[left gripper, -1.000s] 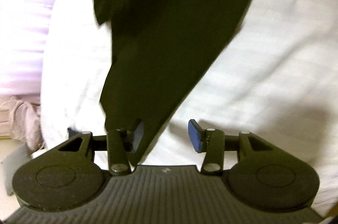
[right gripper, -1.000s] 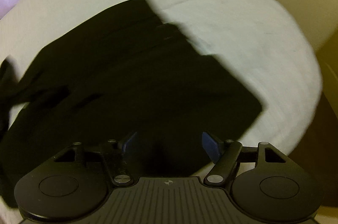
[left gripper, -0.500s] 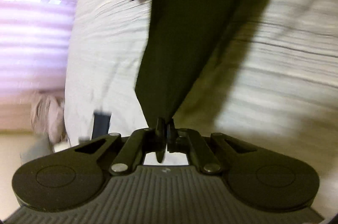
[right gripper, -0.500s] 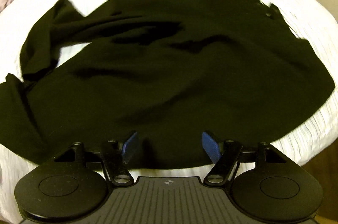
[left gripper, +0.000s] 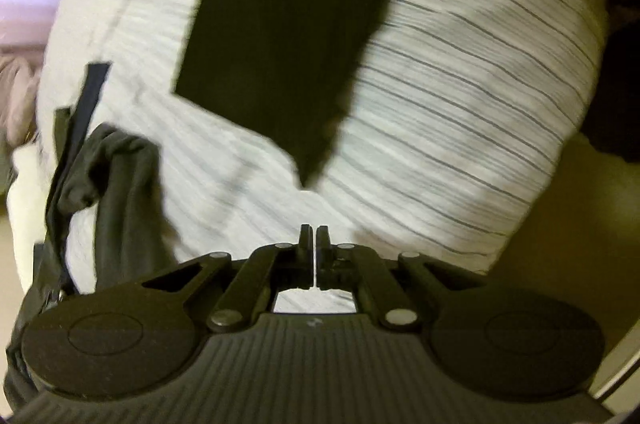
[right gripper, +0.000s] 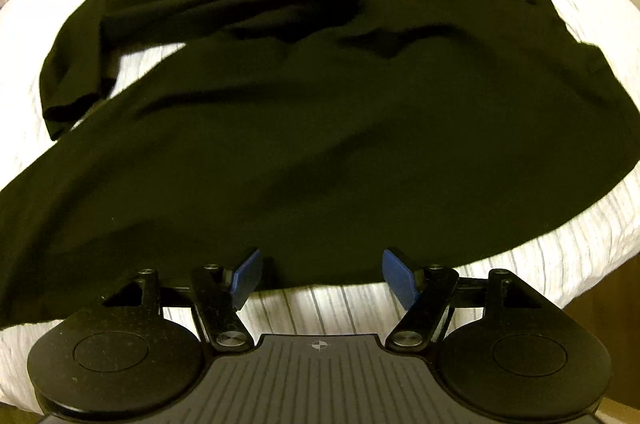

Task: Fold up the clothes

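A white striped bed (right gripper: 520, 288) carries the black garment (right gripper: 320, 128), spread across most of it, one sleeve (right gripper: 88, 64) bunched toward the far left. My right gripper (right gripper: 319, 274) hovers at the garment's near hem, jaws spread wide, blue pads (right gripper: 400, 278) bare. My left gripper (left gripper: 314, 234) has its jaws pressed together on nothing, just short of a black corner (left gripper: 312, 168).

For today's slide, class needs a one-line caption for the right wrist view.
Open right gripper poised at the near hem of a black garment spread on a white striped bedcover.
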Action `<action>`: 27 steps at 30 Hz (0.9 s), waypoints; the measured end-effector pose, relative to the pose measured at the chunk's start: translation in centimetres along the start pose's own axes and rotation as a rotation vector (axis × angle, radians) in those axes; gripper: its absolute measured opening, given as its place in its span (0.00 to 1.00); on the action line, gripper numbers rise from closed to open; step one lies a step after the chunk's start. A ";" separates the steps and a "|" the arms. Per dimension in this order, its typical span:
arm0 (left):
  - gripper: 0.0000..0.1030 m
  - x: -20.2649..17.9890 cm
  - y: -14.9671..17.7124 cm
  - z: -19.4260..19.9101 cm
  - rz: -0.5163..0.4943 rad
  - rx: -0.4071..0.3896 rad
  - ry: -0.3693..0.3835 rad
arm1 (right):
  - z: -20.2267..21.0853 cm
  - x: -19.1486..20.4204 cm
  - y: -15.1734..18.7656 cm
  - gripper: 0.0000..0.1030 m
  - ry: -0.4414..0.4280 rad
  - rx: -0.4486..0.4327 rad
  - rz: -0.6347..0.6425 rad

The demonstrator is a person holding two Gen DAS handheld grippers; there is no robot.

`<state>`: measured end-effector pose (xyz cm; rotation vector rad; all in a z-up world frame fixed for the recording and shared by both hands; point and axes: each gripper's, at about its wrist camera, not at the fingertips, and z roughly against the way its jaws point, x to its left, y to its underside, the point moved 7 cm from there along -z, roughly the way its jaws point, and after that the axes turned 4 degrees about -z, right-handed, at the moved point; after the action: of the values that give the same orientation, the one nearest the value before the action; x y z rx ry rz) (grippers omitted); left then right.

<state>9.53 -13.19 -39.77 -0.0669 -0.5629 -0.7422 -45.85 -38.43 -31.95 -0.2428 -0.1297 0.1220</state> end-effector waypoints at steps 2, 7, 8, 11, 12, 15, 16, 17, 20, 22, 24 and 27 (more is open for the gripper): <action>0.07 2.1 -0.6 0.1 0.050 -0.002 -0.023 | 0.4 -0.3 -0.4 0.68 0.002 -0.011 0.002; 0.19 5.1 -5.8 0.7 0.080 -0.089 -0.035 | 1.2 -1.2 -1.9 0.68 -0.008 -0.043 -0.043; 0.23 5.7 -6.8 0.9 0.086 -0.106 -0.037 | 1.5 -1.3 -2.3 0.68 -0.011 -0.051 -0.049; 0.26 7.2 -13.4 1.3 0.136 -0.197 0.008 | 2.0 -2.0 -3.2 0.68 -0.023 -0.065 -0.052; 0.26 7.8 -15.9 1.6 0.161 -0.232 0.025 | 2.0 -2.3 -3.4 0.68 -0.026 -0.067 -0.055; 0.35 8.4 -24.7 3.8 0.169 -0.391 0.032 | 1.8 -3.2 -4.0 0.68 -0.036 -0.066 -0.066; 0.41 8.4 -27.5 4.3 0.184 -0.435 0.062 | 1.6 -3.6 -4.2 0.68 -0.039 -0.058 -0.074; 0.47 8.3 -30.4 4.9 0.199 -0.479 0.093 | 1.5 -3.9 -4.5 0.68 -0.040 -0.055 -0.080; 0.63 7.5 -38.5 5.4 0.232 -0.552 0.174 | 1.5 -4.8 -5.4 0.69 -0.051 -0.057 -0.099; 0.65 7.1 -43.1 5.0 0.259 -0.566 0.216 | 1.8 -5.0 -6.2 0.93 -0.063 -0.075 -0.100; 0.69 6.6 -46.8 3.6 0.306 -0.523 0.258 | 2.1 -5.3 -6.9 0.93 -0.074 -0.091 -0.099; 0.65 6.4 -49.4 -0.4 0.342 -0.357 0.271 | 1.9 -5.5 -7.7 0.93 -0.074 -0.096 -0.071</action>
<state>-18.91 -53.89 -43.65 -0.3785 -0.1481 -0.4985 -50.71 -46.14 -28.82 -0.3296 -0.2178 0.0541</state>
